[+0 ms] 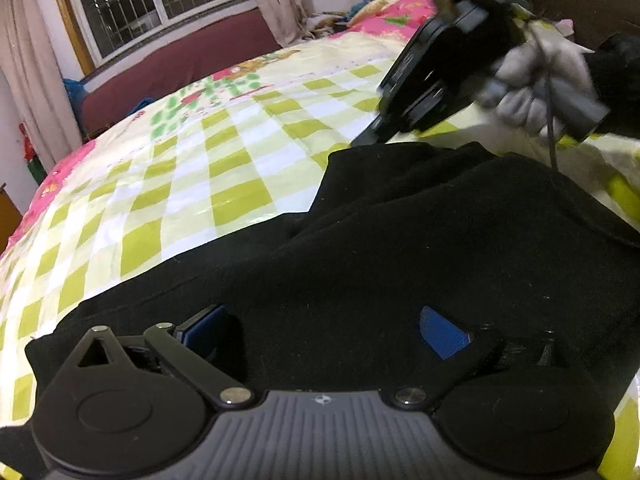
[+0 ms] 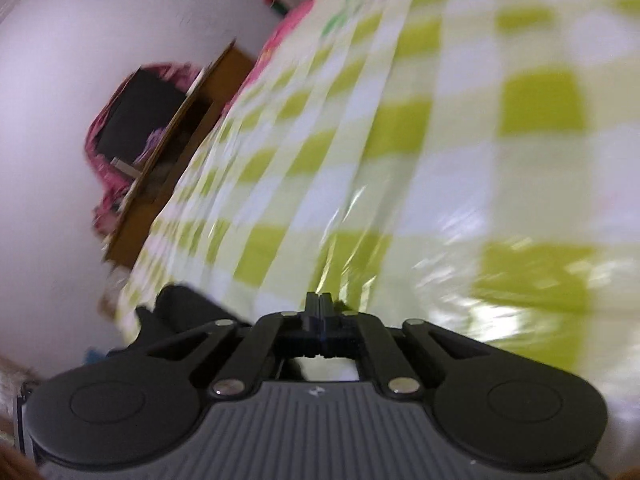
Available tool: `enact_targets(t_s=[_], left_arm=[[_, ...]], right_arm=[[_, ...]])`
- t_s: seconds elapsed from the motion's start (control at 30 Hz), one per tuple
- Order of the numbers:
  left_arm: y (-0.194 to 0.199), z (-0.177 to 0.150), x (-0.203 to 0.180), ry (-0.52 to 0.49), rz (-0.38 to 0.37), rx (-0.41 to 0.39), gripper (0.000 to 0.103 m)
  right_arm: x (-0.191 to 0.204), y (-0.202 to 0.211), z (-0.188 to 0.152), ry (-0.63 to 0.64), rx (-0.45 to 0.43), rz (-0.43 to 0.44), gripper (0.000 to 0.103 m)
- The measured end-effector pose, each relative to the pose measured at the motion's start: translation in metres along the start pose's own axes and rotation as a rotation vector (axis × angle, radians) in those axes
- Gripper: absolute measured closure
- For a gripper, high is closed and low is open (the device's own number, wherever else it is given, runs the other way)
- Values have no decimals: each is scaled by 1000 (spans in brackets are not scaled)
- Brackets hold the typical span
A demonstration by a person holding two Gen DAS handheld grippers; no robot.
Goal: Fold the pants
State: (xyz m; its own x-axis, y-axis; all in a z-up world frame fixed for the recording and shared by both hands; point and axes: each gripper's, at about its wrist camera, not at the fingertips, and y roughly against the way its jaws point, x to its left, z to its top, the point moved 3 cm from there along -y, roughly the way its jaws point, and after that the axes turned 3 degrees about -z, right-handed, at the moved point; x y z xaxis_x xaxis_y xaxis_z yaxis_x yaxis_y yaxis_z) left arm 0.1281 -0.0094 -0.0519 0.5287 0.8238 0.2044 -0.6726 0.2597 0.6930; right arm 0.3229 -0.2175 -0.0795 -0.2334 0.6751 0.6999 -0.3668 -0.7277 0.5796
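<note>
Our left gripper (image 1: 320, 326) gapes wide over the pants (image 1: 420, 248), bunched low in frame on the bed (image 1: 192, 160). Our right gripper (image 2: 320, 312), pinched empty, hangs upper right. Folding looks barely begun.

No readable text in either view.

The only mark is a small pale emblem, no letters or numbers, on the grey ribbed body of the left gripper (image 1: 322, 330) at lower centre, and the same on the right gripper (image 2: 320, 312); the bedsheet (image 1: 168, 184) print is too blurred to read.
</note>
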Motion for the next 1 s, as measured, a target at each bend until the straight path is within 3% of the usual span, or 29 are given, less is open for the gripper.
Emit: enact_targets(t_s=[0.07,0.17,0.23,0.27,0.4,0.5,0.6,0.67,0.73,0.8,0.87,0.93,0.97,1.0], left_arm=[[2,2,-2,-21,16,-7,0],[9,4,-4,-48,42,-30,0],[14,3,-3,-53,67,-47,0],[15,3,-3,-53,79,-52,0],[23,-4,0,-48,112,-66,0],[26,-8,1,-47,126,-67,0],[27,-10,0,-32,111,-67,0],[27,-10,-2,-25,97,-66,0],[26,-8,-4,-38,100,-61,0],[27,-6,-5,-64,97,-60,0],[27,-7,-5,-72,93,-49,0],[24,-7,-3,-50,83,-33,0],[21,-7,-3,-35,78,-26,0],[19,-7,-3,-24,75,-18,0]], right_arm=[[-3,33,0,-30,-57,-26,98],[-5,90,-28,-87,-101,-55,90],[-4,118,-66,-133,-101,-79,54],[-9,128,-79,-160,-99,-79,50],[-22,130,-137,-306,-93,-34,49],[-30,105,-154,-355,-48,30,49],[-33,93,-153,-308,-31,82,47],[-38,87,-145,-348,-37,122,47],[-32,85,-136,-372,-30,191,53],[-5,93,-129,-241,-49,235,53],[4,92,-128,-191,-44,287,52],[-10,72,-129,-230,-8,247,47],[-17,57,-130,-267,3,216,50],[-22,43,-132,-316,-6,198,76]])
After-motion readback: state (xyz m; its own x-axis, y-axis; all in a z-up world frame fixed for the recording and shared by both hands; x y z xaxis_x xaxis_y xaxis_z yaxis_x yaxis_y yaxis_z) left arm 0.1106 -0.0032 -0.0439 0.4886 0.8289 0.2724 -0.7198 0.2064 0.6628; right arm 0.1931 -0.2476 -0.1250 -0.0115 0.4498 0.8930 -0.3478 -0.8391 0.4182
